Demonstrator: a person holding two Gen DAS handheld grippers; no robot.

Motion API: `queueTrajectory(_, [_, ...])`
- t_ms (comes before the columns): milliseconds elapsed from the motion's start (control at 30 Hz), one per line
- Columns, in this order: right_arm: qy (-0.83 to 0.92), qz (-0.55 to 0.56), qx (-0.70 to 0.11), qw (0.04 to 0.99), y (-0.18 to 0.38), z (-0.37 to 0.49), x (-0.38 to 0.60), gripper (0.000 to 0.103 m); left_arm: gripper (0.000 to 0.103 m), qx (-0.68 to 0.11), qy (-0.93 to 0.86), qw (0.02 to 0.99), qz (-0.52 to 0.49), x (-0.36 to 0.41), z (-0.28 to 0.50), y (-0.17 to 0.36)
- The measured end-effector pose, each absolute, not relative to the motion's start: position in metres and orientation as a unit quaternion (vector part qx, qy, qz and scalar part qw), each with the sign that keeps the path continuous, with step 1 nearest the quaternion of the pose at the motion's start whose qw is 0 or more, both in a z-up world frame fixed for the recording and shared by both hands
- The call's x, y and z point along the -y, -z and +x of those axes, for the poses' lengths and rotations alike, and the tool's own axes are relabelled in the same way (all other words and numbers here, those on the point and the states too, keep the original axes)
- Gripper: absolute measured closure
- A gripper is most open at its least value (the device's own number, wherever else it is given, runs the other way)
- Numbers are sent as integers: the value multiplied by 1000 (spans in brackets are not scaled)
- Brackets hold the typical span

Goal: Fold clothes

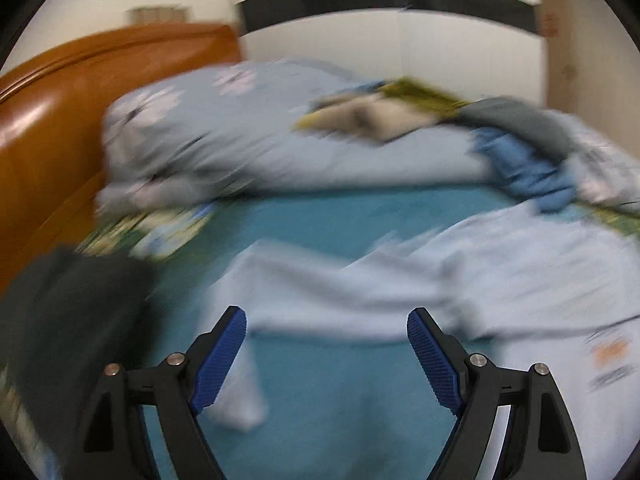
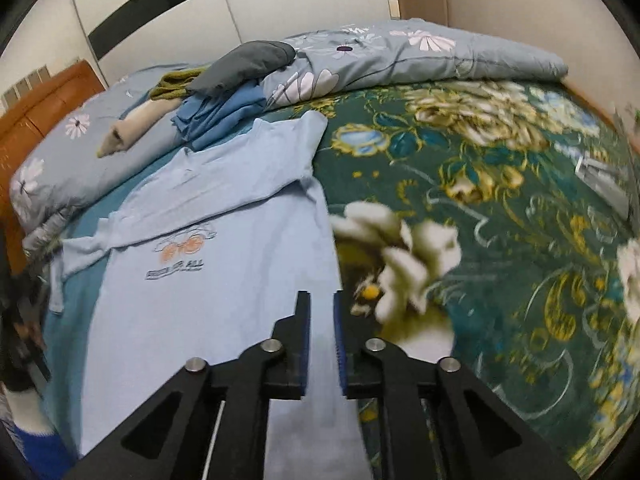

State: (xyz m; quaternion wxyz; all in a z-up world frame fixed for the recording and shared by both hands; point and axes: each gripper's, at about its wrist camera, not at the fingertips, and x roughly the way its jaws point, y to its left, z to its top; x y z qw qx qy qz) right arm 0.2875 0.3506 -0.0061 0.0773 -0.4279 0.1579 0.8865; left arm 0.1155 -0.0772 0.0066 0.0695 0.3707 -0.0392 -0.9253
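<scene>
A light blue long-sleeved shirt (image 2: pixel 208 288) with an orange print lies spread on the bed, one sleeve folded across its chest. It also shows blurred in the left wrist view (image 1: pixel 460 280). My left gripper (image 1: pixel 326 320) is open and empty, just above the shirt's sleeve. My right gripper (image 2: pixel 321 300) hovers over the shirt's right edge with its jaws a narrow gap apart and nothing between them.
A green floral blanket (image 2: pixel 500 208) covers the bed's right side. A pile of clothes (image 2: pixel 224 92) lies on the folded floral duvet (image 2: pixel 400 56) at the back. A wooden headboard (image 1: pixel 48 128) stands at left. A dark garment (image 1: pixel 68 328) sits near the left gripper.
</scene>
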Motion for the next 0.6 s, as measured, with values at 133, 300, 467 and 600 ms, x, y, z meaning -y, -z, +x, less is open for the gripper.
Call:
queueTrajectory(133, [-889, -424, -166, 58, 8, 287, -337, 87, 18, -30, 901, 135, 410, 132, 129, 20])
queueTrajectory(300, [-890, -422, -168, 30, 10, 282, -315, 87, 20, -74, 889, 139, 430, 149, 121, 43])
queueTrajectory(467, [-894, -425, -140, 24, 7, 291, -302, 86, 90, -96, 894, 121, 421, 150, 117, 47])
queueTrajectory(600, [-893, -426, -141, 32, 6, 296, -307, 86, 98, -114, 910, 97, 386, 159, 117, 24])
